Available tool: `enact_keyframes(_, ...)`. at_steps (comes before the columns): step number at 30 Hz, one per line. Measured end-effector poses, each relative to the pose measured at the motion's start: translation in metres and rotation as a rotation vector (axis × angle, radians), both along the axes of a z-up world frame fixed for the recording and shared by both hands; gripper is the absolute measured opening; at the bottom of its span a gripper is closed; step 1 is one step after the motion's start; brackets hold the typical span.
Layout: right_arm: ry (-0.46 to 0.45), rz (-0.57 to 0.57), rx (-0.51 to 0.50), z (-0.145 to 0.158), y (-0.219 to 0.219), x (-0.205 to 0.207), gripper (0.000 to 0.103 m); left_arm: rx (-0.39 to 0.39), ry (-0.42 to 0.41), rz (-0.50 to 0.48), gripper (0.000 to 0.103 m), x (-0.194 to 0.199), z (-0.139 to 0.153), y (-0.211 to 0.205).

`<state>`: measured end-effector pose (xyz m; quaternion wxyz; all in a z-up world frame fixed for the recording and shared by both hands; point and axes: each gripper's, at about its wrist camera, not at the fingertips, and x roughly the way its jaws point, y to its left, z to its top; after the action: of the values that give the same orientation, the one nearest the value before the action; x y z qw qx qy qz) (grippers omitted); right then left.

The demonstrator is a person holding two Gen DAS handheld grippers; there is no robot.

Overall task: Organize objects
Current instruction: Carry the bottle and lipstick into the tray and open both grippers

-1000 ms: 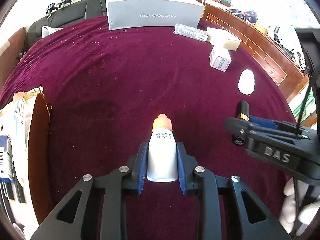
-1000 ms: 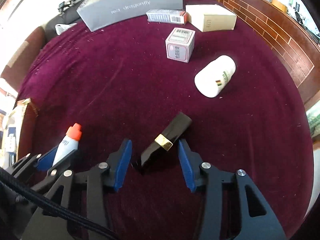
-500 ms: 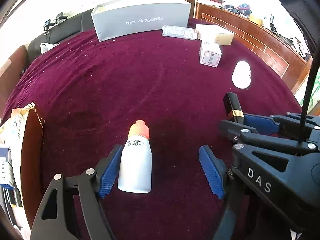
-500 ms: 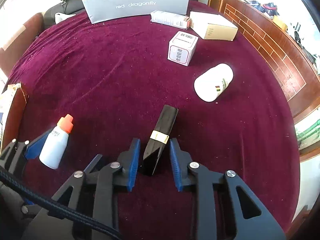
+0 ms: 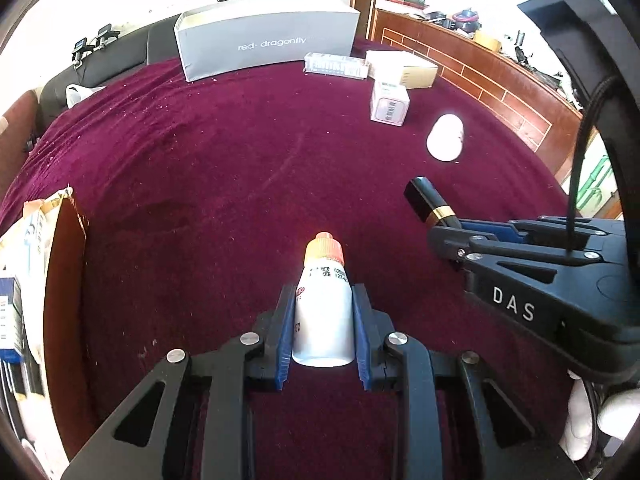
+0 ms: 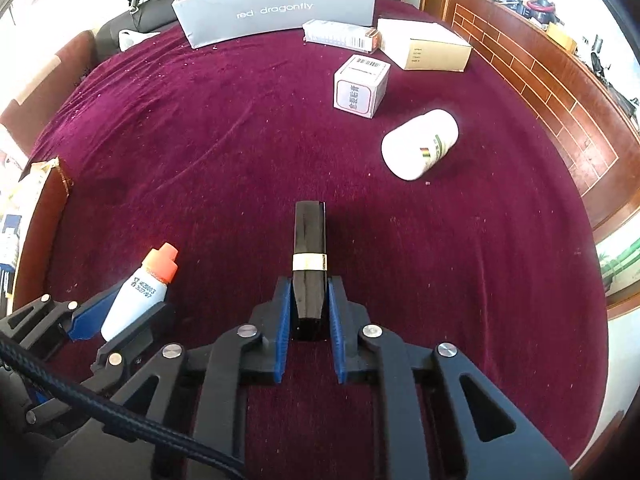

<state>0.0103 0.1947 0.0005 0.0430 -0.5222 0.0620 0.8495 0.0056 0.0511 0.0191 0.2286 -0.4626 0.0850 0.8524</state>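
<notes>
On a table covered with a dark red velvet cloth, the left gripper is closing its blue pads on a small white bottle with an orange cap, and the pads already press on the bottle's two sides; the bottle lies on the cloth with its cap pointing away from the camera, and small black printed digits run across its shoulder, too small to read surely. The right gripper is clamped on the lower end of a black lipstick tube with a gold band, whose far end points away over the cloth. In the left wrist view the side of the right gripper bears the white letters "DAS". At the far edge of the table stands a long grey box printed "red dragonfly". Just right of it lies a narrow white carton with a barcode at its end, touching or nearly touching a flat cream box with small dark print on its side. Nearer stands a small white cube box with a barcode on top and red-framed writing on its face, not legible. A white pill bottle lies on its side near it, showing a green, yellow and red label strip. At the left edge is a torn brown cardboard box.
</notes>
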Motion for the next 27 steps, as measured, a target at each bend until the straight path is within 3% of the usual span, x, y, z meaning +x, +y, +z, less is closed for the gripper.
enact_keyframes(27,0.165,0.114,-0.010,0.065,-0.056,0.056,0.015,0.135,0.079,0.031,0.022,0.056,0.049,-0.058)
